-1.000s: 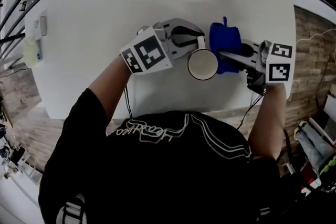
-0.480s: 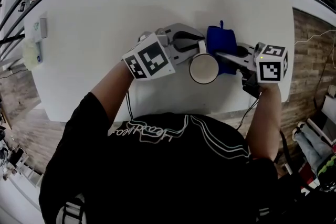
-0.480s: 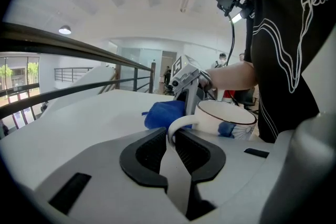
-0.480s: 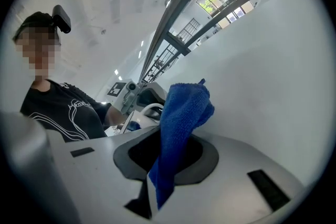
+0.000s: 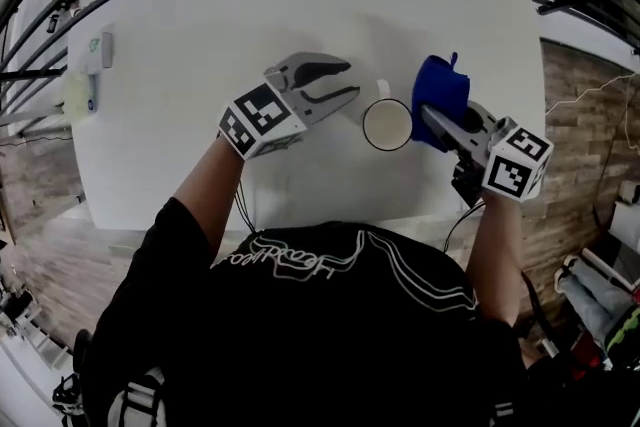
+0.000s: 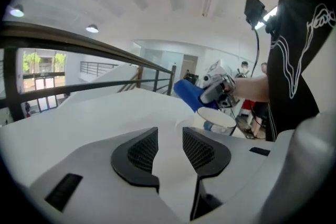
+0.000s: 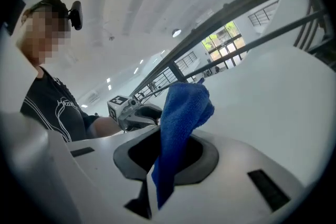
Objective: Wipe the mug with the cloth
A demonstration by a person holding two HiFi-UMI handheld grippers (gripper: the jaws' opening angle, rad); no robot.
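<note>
As left gripper [image 5: 350, 81] jaws have just opened and backed off empty, mug [image 5: 387, 125] stands released by table [image 5: 200, 15] near edge. Right gripper [image 5: 430, 118] clamps cloth [image 5: 441, 93] just beside mug. Wiping probably complete.

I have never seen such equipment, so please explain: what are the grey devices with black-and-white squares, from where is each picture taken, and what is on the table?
There is no robot: a person holds a two-jaw gripper in each hand. The head view looks down from a camera on the person's head; each gripper view comes from a camera riding on that gripper. A white mug stands on the white table. The left gripper is open near the mug; its jaws have just been opening, nothing between them. The right gripper is shut on a blue cloth, held beside the mug.
</note>
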